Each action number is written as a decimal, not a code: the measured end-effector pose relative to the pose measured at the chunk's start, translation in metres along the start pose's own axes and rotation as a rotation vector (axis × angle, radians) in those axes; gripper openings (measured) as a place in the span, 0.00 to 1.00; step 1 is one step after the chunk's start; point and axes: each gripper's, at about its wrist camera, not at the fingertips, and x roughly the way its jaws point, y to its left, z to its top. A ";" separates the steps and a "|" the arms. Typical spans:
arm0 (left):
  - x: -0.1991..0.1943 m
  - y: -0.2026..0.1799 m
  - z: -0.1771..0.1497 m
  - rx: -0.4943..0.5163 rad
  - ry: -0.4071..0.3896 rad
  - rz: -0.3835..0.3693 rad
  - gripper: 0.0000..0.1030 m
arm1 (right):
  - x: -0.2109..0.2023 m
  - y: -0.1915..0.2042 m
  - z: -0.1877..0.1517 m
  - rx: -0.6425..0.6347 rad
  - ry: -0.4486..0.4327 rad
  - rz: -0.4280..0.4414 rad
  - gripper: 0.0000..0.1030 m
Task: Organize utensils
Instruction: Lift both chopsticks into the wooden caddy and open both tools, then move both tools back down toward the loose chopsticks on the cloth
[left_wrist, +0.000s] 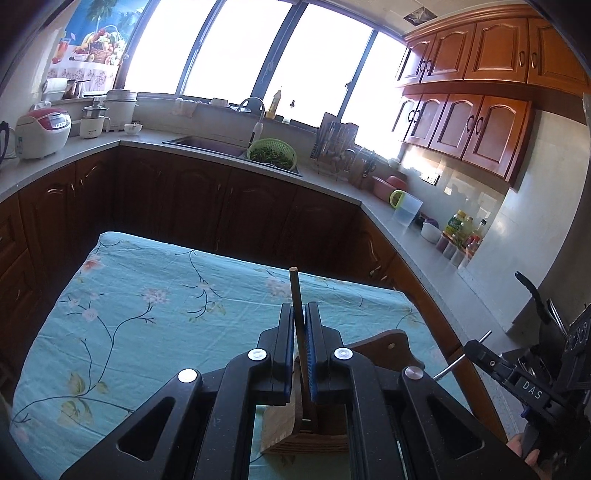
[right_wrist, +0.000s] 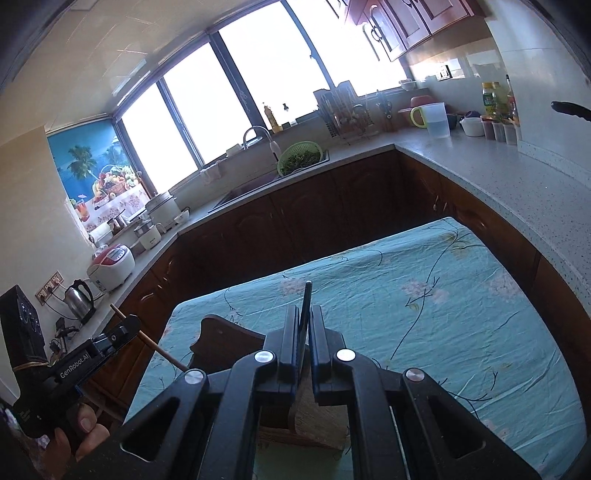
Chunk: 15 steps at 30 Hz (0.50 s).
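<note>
My left gripper (left_wrist: 299, 314) is shut on a thin wooden stick, likely a chopstick (left_wrist: 295, 291), which points up out of the jaws; it also shows in the right wrist view (right_wrist: 166, 354). My right gripper (right_wrist: 303, 314) is shut on a dark flat utensil handle (right_wrist: 307, 295); the handle's black tip shows in the left wrist view (left_wrist: 528, 284). Both grippers hover over a wooden utensil holder (left_wrist: 306, 435) standing on the table with the teal floral cloth (left_wrist: 147, 314). The holder also shows in the right wrist view (right_wrist: 225, 339). The utensils' lower ends are hidden.
Dark wood cabinets and a grey countertop (left_wrist: 424, 236) wrap around the table. A sink with a green colander (left_wrist: 271, 153), a dish rack (left_wrist: 334, 147), a rice cooker (left_wrist: 42, 133), a kettle (right_wrist: 79, 299) and jars (left_wrist: 458, 240) stand on the counter.
</note>
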 end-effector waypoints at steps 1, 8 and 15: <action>0.001 -0.003 0.007 0.002 0.000 0.003 0.05 | 0.000 0.001 0.000 -0.002 0.001 -0.001 0.05; -0.024 -0.005 0.012 0.022 0.004 0.025 0.07 | 0.000 0.008 0.001 -0.022 0.014 -0.003 0.11; -0.061 -0.005 0.010 0.029 -0.041 0.043 0.74 | -0.038 0.015 0.003 -0.021 -0.060 0.030 0.80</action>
